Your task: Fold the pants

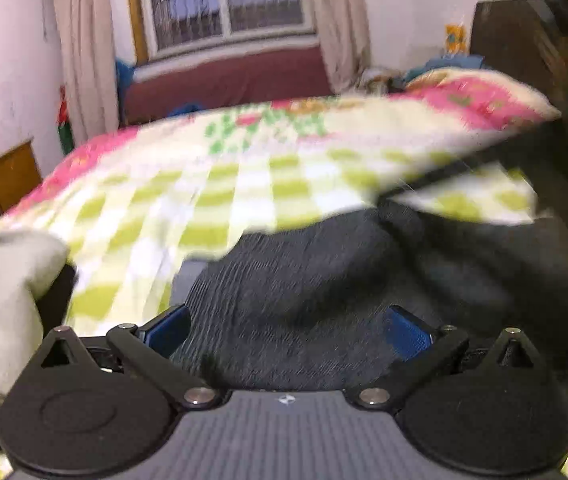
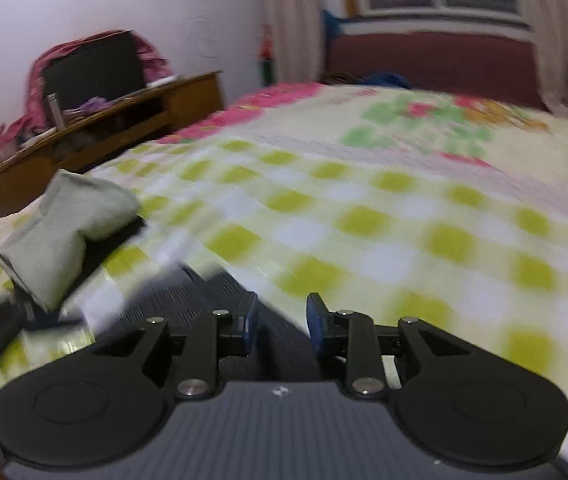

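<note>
pants (image 1: 324,280) one dark pair, one checked bedspread (image 2: 364,220), one grey bundle (image 2: 64,232)

Motion blur smears the checked bedspread (image 2: 364,220) in both views. Dark pants (image 1: 324,280) bunch over the left gripper (image 1: 288,332), hiding its fingertips. Top right, a dark shape runs off frame, unreadable. The pale folded garment (image 1: 0,300) is cropped at left.

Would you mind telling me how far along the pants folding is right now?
Early or midway, by the look of it. Done: nothing tidy yet; the dark pants lie bunched on the checked bedspread. In hand: the left gripper stands wide with the fabric between its pads, and the right gripper is narrow over an edge of them; blur hides any grip. Left: flattening and folding.
</note>
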